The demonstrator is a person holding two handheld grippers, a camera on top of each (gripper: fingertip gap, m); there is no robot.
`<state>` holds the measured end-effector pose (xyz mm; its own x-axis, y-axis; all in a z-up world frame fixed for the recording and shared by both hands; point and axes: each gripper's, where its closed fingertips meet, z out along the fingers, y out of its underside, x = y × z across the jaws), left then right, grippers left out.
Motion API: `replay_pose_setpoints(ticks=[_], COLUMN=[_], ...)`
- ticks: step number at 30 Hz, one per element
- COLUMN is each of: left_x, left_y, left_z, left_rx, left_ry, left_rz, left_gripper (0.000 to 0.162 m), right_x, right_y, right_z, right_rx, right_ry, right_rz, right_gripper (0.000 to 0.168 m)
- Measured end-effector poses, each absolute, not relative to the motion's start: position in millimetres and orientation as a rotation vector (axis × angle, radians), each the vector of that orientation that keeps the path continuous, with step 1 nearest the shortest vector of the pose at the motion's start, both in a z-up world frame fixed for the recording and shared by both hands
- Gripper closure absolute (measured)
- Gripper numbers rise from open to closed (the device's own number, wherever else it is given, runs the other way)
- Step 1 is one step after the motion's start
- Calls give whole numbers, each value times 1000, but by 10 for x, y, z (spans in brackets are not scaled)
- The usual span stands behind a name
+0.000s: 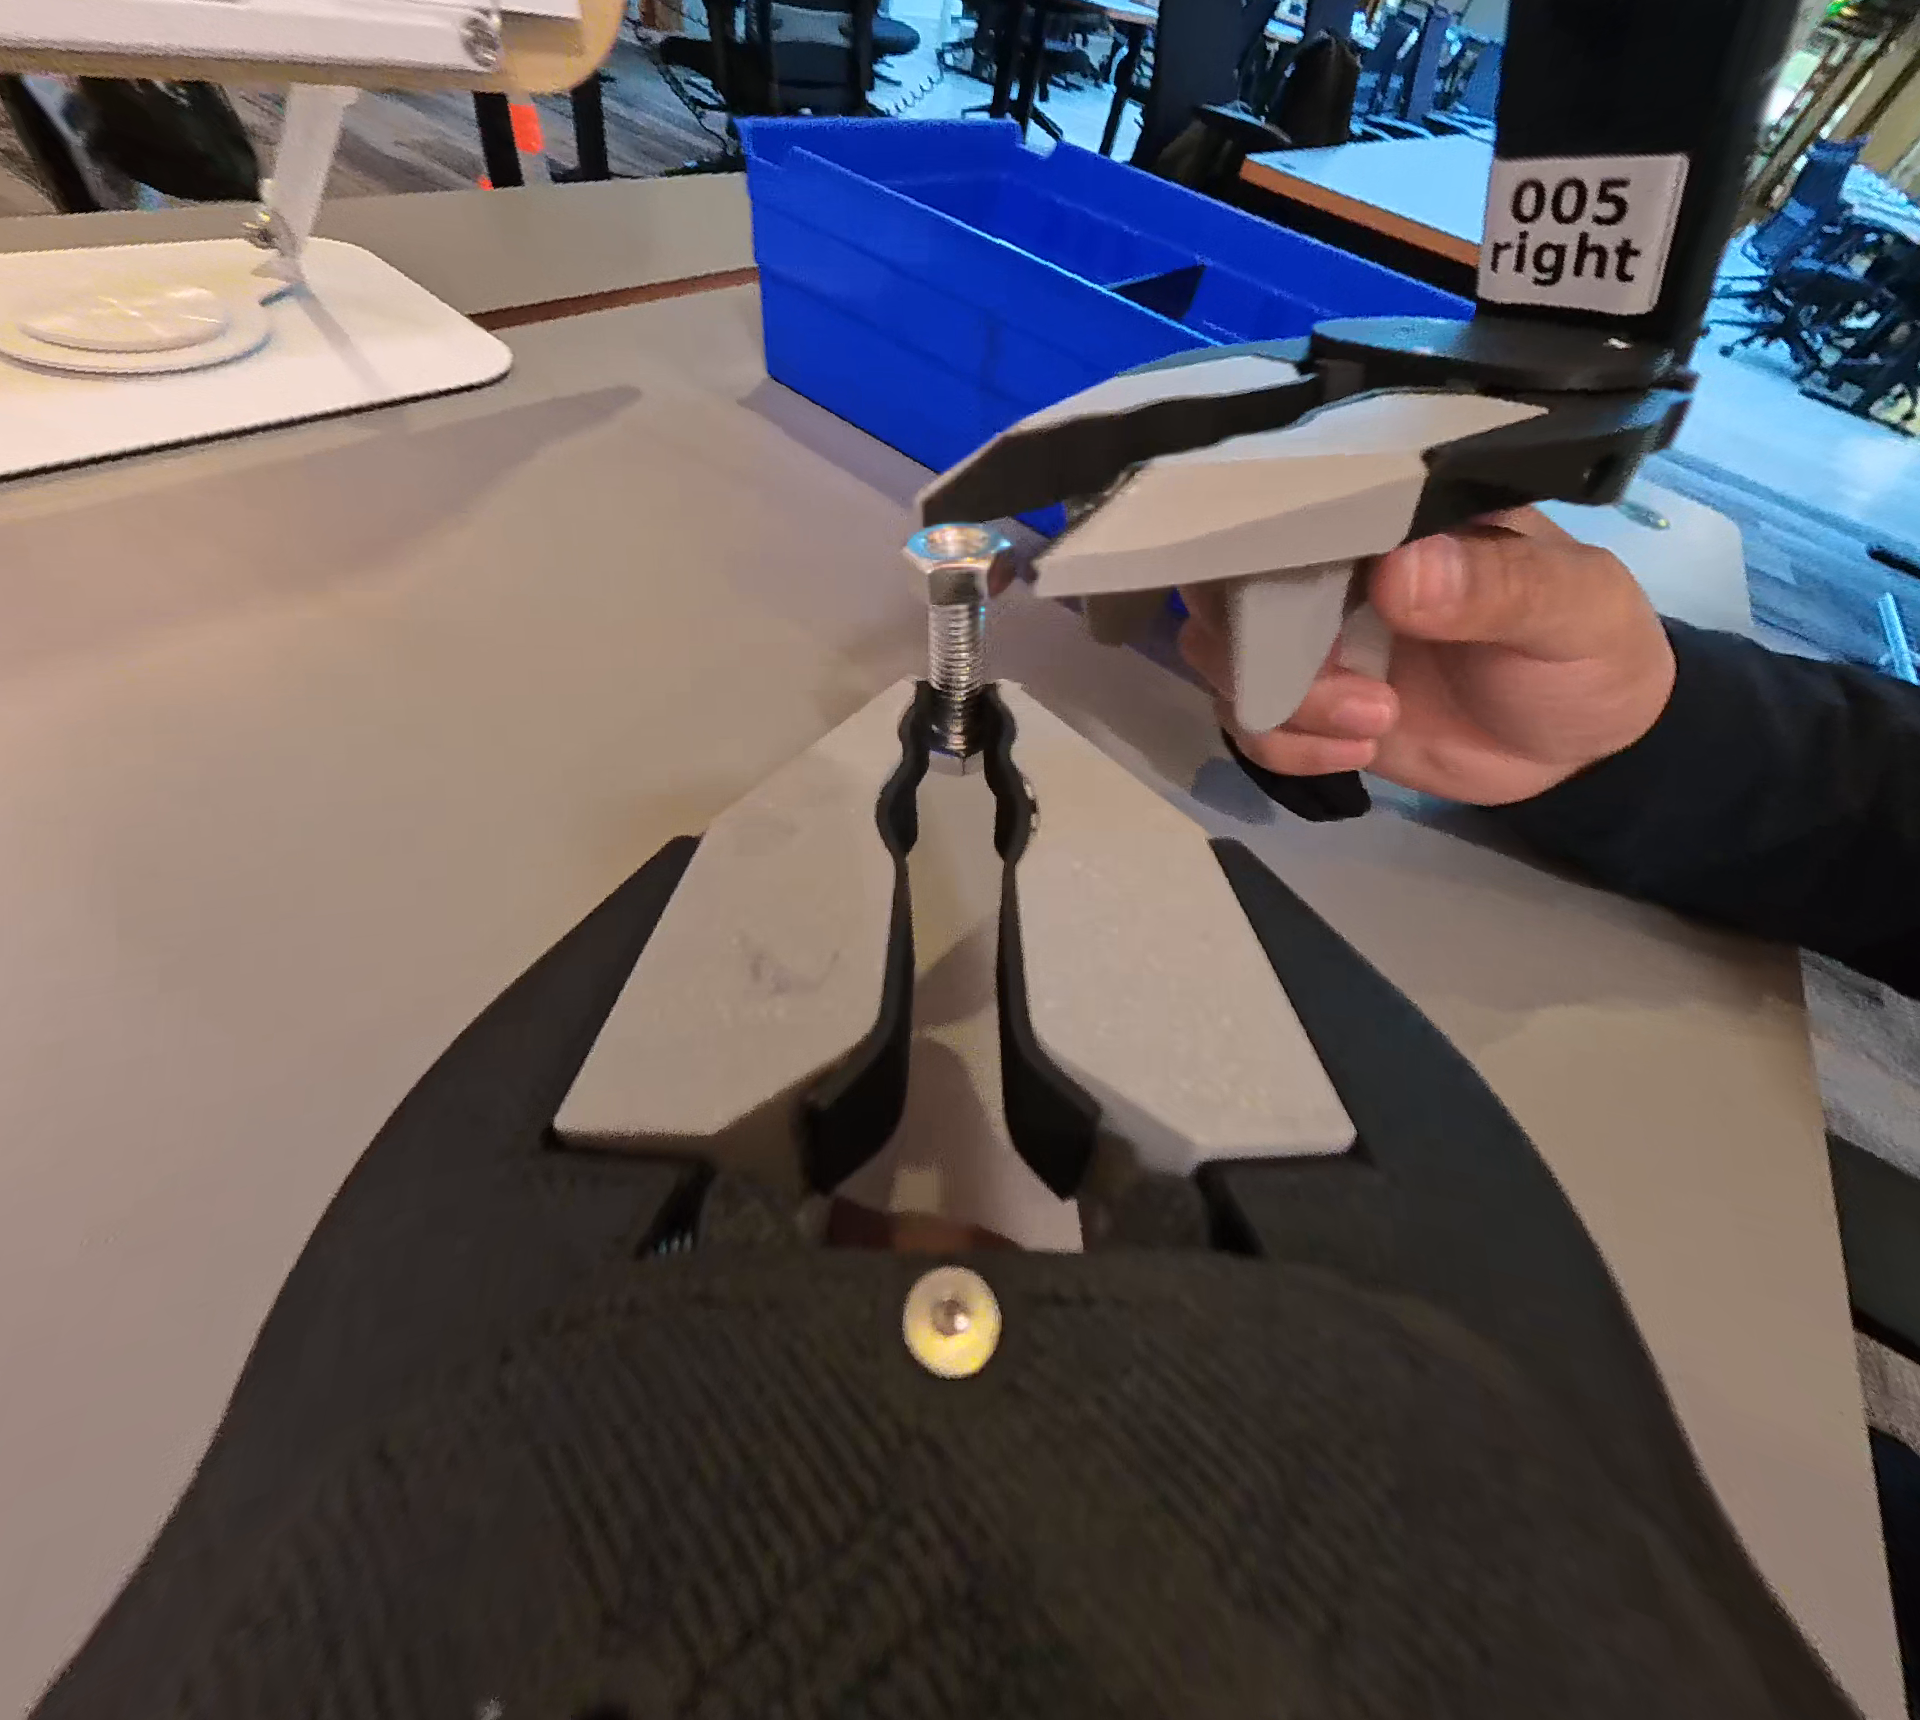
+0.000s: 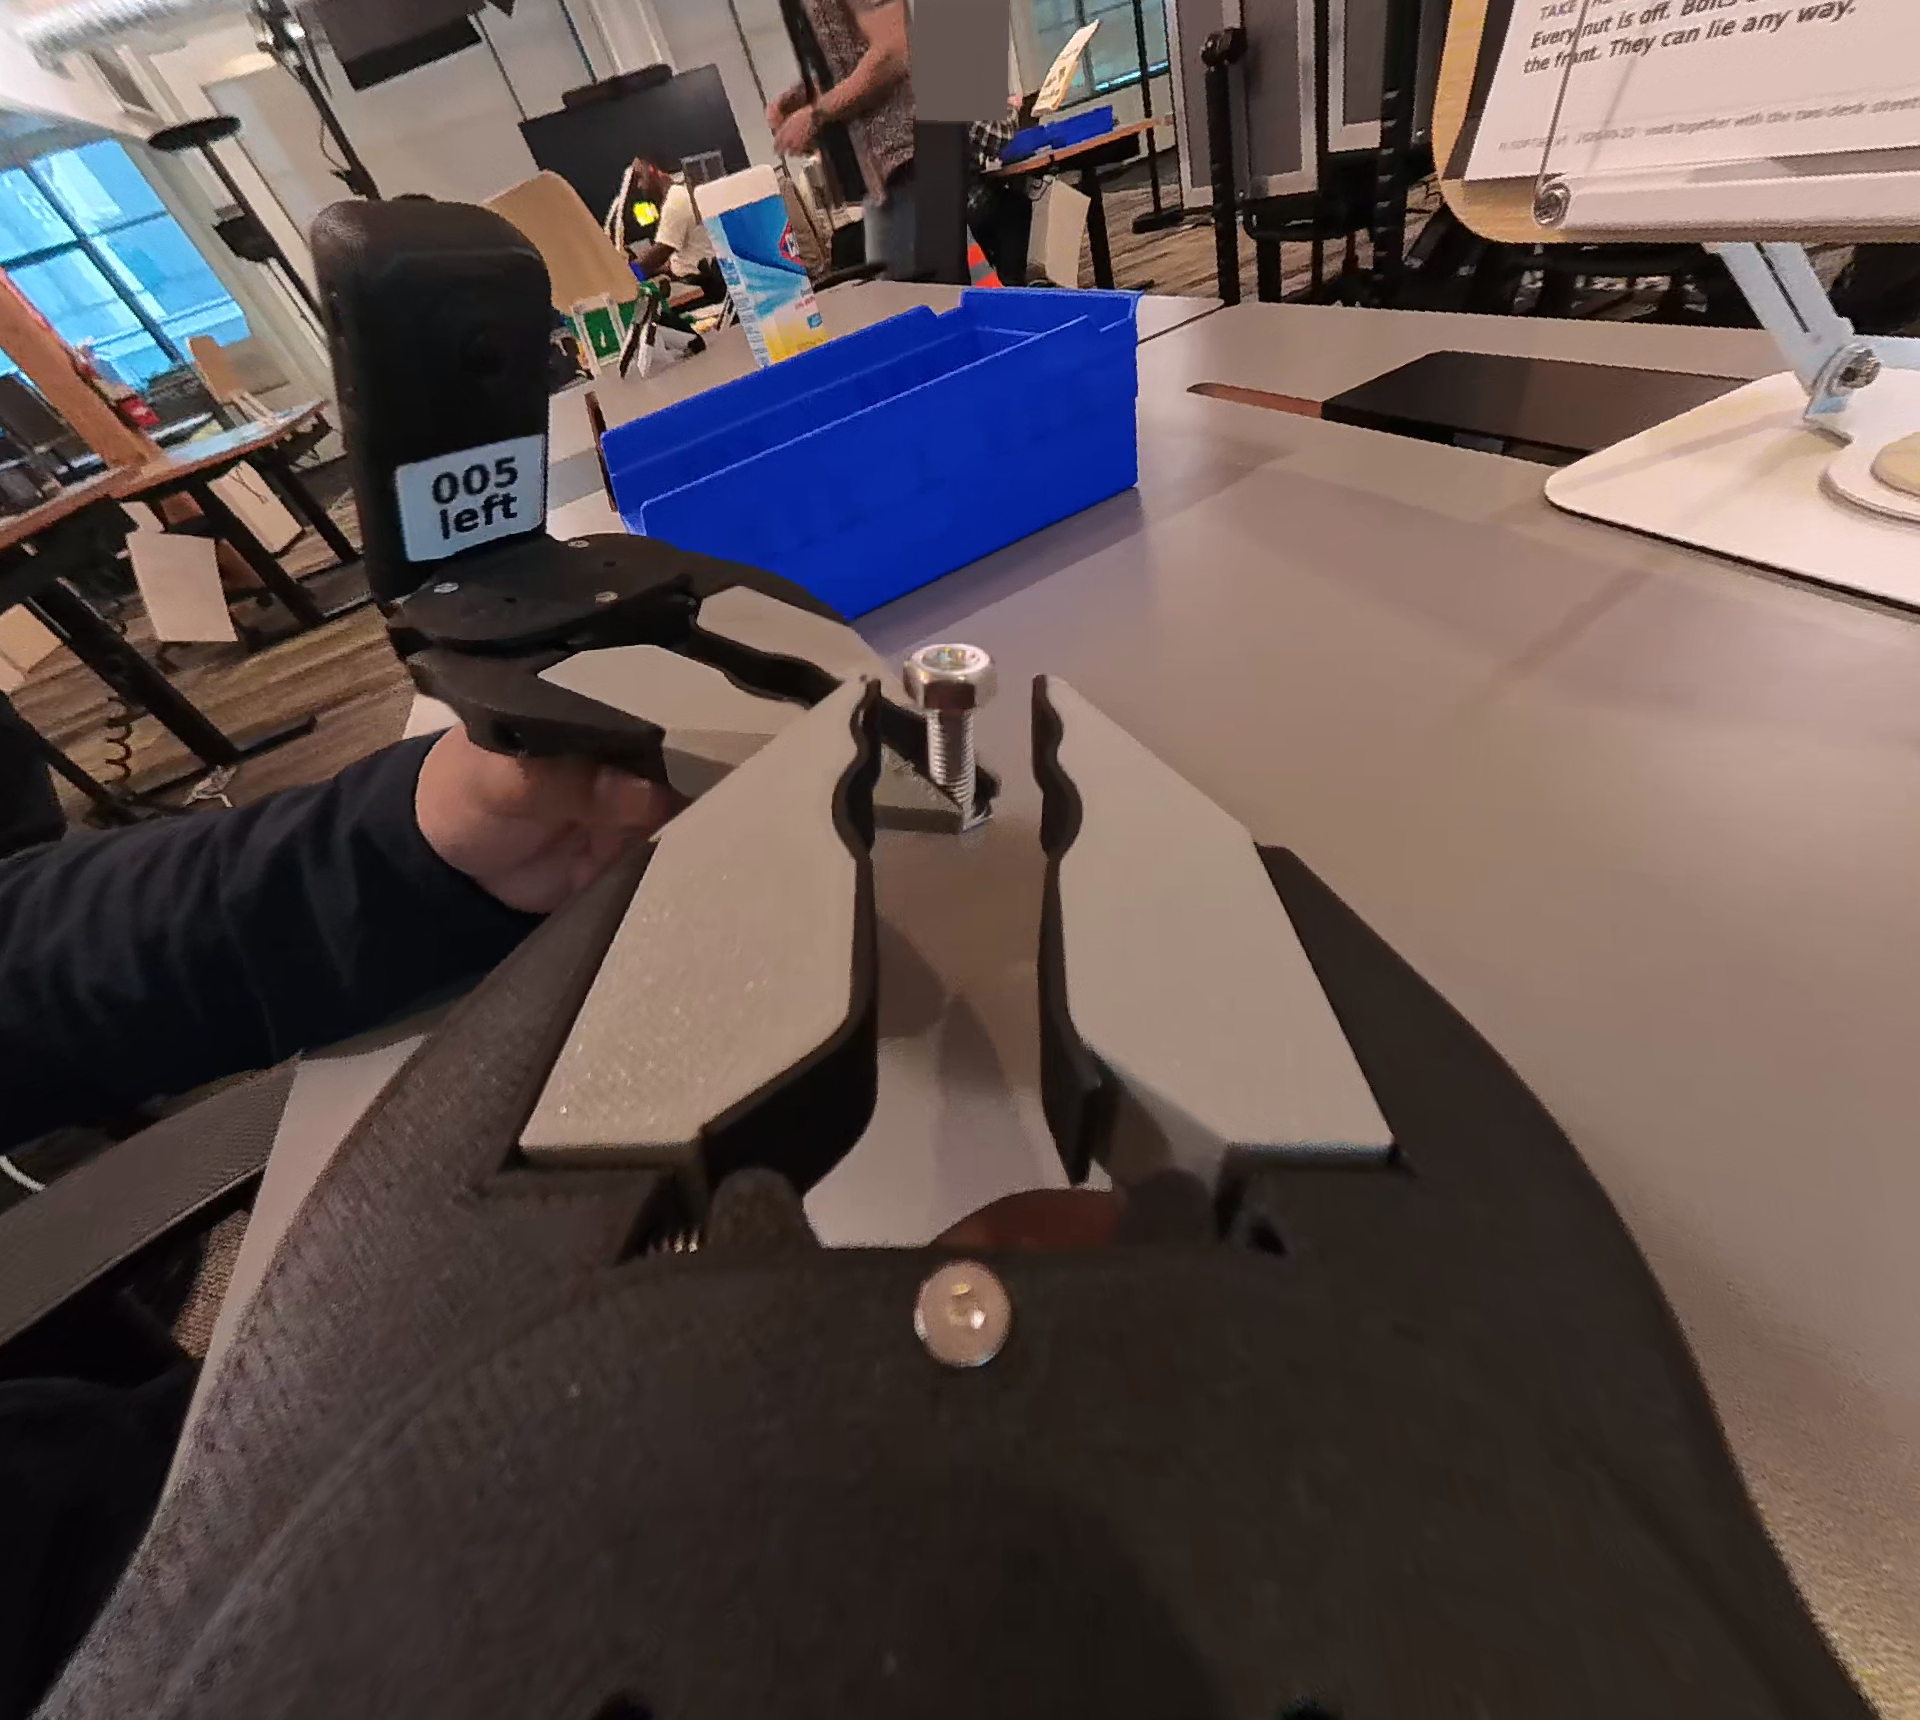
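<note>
Left wrist view, read from the left:
- A white stand base [image 1: 343, 382] with a sheet holder is seen far left of the left gripper [image 1: 954, 725], on the grey table [image 1: 416, 631].
- The left gripper is closed almost fully; the lower end of an upright bolt [image 1: 954, 647] is clamped between its fingertips, clear of the table.
- A hex nut [image 1: 943, 564] is seated at the very top of the thread, directly above the tips. Bare thread is exposed between nut and fingers.
- A blue bin [image 1: 935, 299] is placed beyond the tips, slightly right.
- The right gripper [image 1: 987, 543] is brought in from the right at nut height, held by a hand [image 1: 1455, 662]. Its jaws are parted in the right wrist view, nothing gripped, with the nut just ahead of the gap.

Unclear: contact between the right fingertips and the nut is possibly made, but cannot be confirmed. The bin contents are hidden by its walls. The bolt's lower end is masked by the fingers
</note>
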<state>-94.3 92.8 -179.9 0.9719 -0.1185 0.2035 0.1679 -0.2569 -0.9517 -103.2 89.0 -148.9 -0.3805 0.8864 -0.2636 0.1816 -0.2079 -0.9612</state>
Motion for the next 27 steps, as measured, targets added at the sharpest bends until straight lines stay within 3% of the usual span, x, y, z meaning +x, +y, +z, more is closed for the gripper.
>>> replay_pose_setpoints(ticks=[27], left_x=[-994], left_y=[915], left_z=[-1774], left_rx=[-1801], left_ry=[-49], left_rz=[-247], left_gripper=[155], right_x=[-1021], right_y=[952], right_z=[-1447], right_rx=[-1265], right_ry=[-1471], right_rz=[1625], right_gripper=[141])
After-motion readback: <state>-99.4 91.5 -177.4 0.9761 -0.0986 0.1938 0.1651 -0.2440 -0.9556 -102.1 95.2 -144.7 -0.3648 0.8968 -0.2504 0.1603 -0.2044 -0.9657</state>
